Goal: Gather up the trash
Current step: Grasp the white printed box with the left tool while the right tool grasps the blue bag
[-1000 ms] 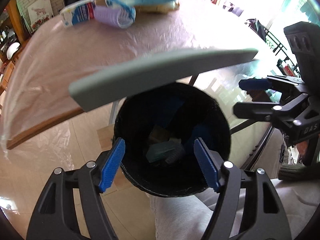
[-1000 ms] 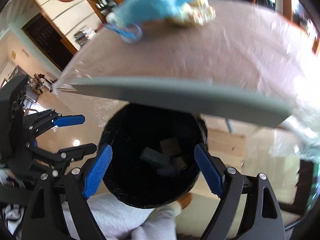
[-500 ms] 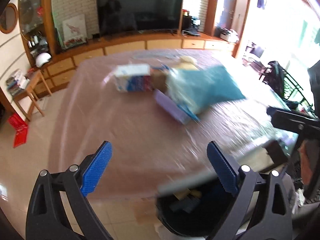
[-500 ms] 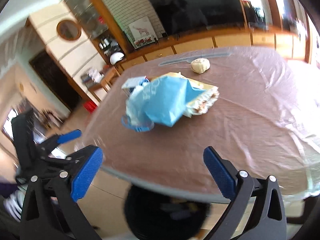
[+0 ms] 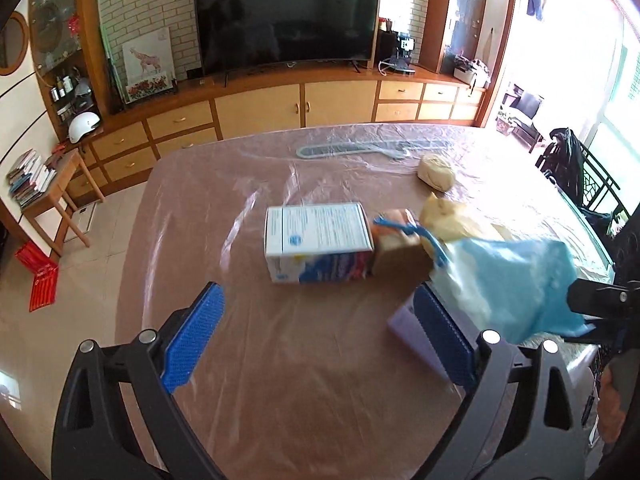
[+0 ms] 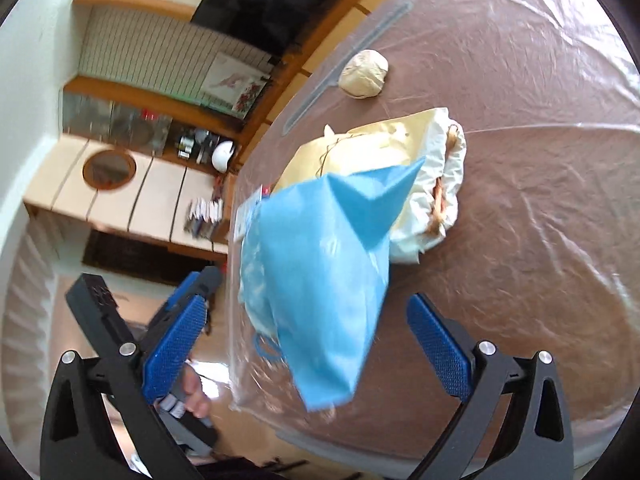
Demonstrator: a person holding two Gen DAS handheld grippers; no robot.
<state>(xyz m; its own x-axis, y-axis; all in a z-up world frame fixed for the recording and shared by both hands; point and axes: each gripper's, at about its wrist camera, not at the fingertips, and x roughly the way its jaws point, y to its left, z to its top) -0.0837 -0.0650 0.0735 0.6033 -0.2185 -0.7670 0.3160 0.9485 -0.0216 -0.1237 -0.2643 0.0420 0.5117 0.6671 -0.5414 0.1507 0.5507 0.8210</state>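
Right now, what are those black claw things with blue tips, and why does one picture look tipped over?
Those are two grabbing tools that a person carries, one per hand. Each has a small camera looking along its fingers, so each picture comes from one tool. The left tool and the right tool are both open and hold nothing. The right one is tilted, so its picture looks turned. On the plastic-covered table lie a white and blue box, a blue plastic bag, a cream bag and a crumpled paper ball.

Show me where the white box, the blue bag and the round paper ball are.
white box point(image 5: 316, 232), left wrist view, top face
blue bag point(image 6: 328, 264), right wrist view, middle
paper ball point(image 6: 364, 73), right wrist view, centre
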